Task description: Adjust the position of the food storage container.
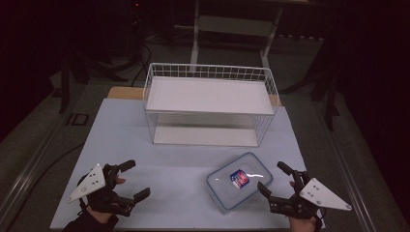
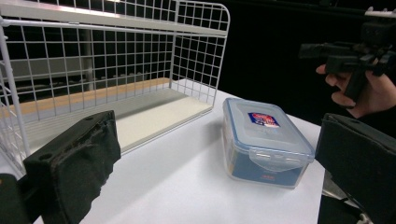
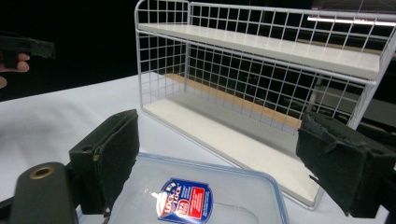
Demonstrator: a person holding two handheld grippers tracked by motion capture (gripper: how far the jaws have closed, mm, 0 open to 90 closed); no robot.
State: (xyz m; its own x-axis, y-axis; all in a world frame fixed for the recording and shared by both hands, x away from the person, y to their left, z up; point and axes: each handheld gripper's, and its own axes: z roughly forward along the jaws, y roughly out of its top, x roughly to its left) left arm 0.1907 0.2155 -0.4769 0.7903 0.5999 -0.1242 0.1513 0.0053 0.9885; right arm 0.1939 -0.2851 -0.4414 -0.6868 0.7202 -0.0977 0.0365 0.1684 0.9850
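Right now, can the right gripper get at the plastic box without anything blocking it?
Probably yes. The right gripper is open just beside the plastic box, with bare table between them. The wire shelf stands farther back, out of the way.

A white wire rack (image 1: 210, 104) stands along the far edge of the bench (image 1: 125, 140), walled at the back and both ends, open toward the near edge. A lidded plastic box (image 1: 239, 181) sits near the near right corner; the near left stretch lies bare
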